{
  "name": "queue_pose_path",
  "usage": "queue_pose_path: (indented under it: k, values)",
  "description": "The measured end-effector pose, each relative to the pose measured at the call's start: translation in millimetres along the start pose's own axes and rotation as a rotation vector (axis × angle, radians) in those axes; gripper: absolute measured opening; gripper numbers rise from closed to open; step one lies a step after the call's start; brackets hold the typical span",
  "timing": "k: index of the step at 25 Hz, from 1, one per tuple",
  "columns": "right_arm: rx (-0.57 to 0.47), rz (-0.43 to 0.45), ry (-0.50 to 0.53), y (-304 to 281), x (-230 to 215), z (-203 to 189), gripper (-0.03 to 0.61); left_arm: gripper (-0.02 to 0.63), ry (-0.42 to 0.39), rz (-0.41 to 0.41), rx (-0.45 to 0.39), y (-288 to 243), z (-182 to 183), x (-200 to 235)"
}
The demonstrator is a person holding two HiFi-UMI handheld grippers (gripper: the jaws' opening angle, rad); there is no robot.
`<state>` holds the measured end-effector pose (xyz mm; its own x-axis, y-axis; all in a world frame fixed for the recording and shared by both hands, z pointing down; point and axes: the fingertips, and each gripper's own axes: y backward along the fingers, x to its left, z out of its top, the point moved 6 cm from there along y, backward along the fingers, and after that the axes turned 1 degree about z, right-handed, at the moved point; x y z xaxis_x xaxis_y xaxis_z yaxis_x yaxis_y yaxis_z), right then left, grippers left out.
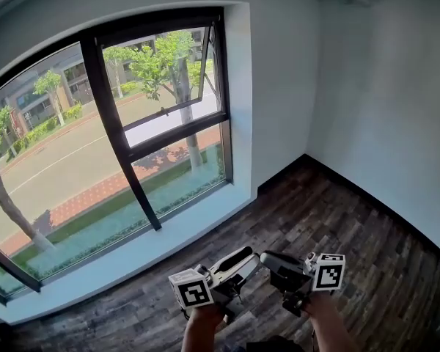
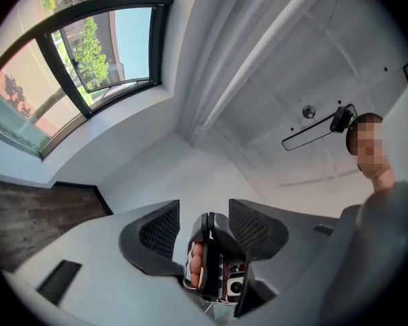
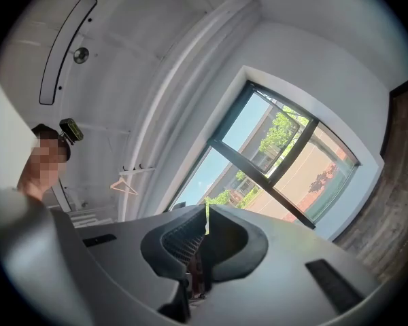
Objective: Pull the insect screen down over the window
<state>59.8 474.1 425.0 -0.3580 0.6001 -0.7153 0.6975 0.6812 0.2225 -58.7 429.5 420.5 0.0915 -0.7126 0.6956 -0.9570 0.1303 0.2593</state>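
The window [image 1: 110,145] is filling the left of the head view, its glass looking bare. No insect screen is showing over it, so the screen is probably sitting rolled up at the top of the window frame. I cannot make out its pull bar in any view. In the upper right pane of the window, a sash [image 1: 169,72] is standing tilted outward.

Well below and to the right of the window, the left claw [image 2: 202,212] is hovering low over the floor [image 1: 337,218]. It is released, its jaws spread partway and gripping nothing. The right claw [image 3: 206,216] is showing in the gap just beyond its tips. That right claw is clenched on nothing and pointing up past the window toward the ceiling.

The task is looking not yet started, and the trouble is likely lying in the reach. Both claws are starting far beneath the window's top edge, so a stretched, blind grab at the bar could be missing or catching it off-centre. A clenched right claw would only be knocking the bar rather than taking it. Pulling from one end could be dragging the screen askew and jamming it in the window's side tracks. A weak pinch could be letting the bar slip and spring back up.
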Motion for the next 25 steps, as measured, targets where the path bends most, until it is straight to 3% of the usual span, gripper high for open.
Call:
queue_pose_path:
  k: [6,12,19,23,25]
  values:
    - [0.04,0.056,-0.038,-36.5,-54.1,21.3,0.009,0.241,0.015,0.038,-0.03,-27.6,21.7,49.5]
    - [0.084,0.142,-0.058,-67.6,-110.7,88.1,0.009,0.241,-0.019,0.133,-0.065,-81.2,68.5,93.0]
    - [0.152,0.254,-0.001,-91.9,-142.8,165.8,0.009,0.241,-0.052,0.099,-0.125,-148.9,117.7,113.8]
    - [0.169,0.27,-0.029,-94.1,-169.3,183.0,0.009,0.241,-0.05,0.153,-0.129,-162.5,125.4,139.3]
    - [0.18,0.267,-0.044,-97.2,-182.1,188.8,0.009,0.241,-0.049,0.137,-0.133,-173.0,130.9,147.4]
